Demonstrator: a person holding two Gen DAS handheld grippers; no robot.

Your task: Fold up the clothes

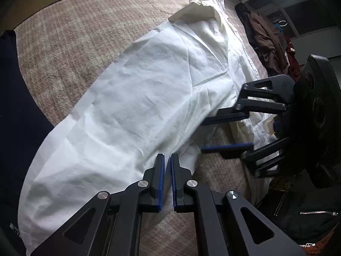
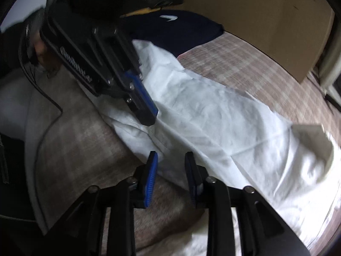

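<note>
A white shirt (image 1: 136,98) lay spread long across a checked beige rug (image 1: 70,42), its collar at the far end. It looked thin, light and limp, likely to sag and crease, so best taken by the hem edge. The left gripper (image 1: 167,160) had its fingers pinched almost together on that near edge. The right gripper (image 2: 171,156) hovered narrowly open over the edge, holding nothing.

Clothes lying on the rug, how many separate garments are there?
2: a white shirt spread across the rug, and a dark navy garment at its far edge. The brown clothes hang beyond; others may be hidden.
</note>
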